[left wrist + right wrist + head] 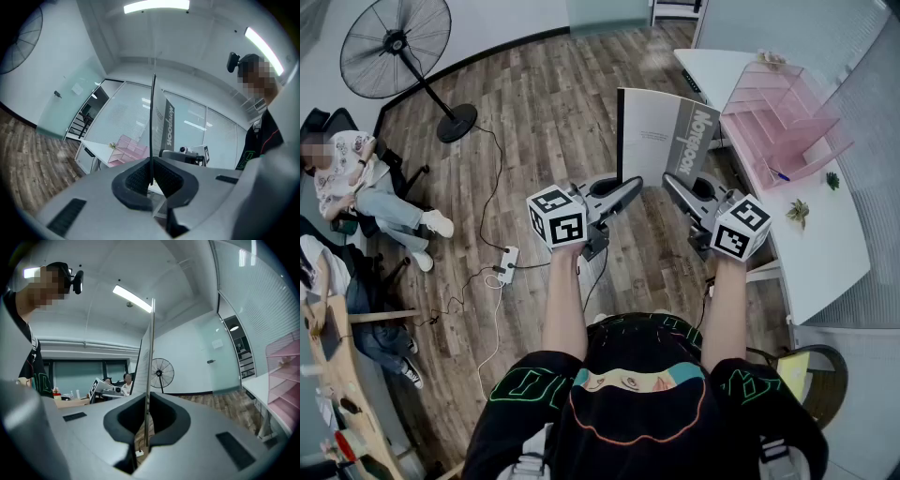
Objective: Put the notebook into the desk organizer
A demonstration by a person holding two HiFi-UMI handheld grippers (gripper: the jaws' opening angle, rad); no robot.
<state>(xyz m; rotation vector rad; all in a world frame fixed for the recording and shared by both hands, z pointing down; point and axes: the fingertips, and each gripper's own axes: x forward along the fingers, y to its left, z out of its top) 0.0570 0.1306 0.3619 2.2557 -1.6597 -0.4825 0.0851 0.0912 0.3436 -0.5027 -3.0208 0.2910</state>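
Note:
A grey notebook [661,136] stands open and upright in the air over the wood floor, left of the desk. My left gripper [628,190] is shut on the bottom of its left cover, my right gripper [672,185] on the bottom of its right cover. In the left gripper view the cover's thin edge [152,126] rises from between the shut jaws of the left gripper [151,180]. The right gripper view shows the same, a thin edge [149,376] in the right gripper [146,427]. The pink desk organizer [783,122] stands on the white desk [825,253], to the right of the notebook.
A standing fan [398,47] is at the far left, with a cable and power strip [506,264] on the floor. A seated person [356,183] is at the left edge. Two small plants [797,211] sit on the desk near the organizer.

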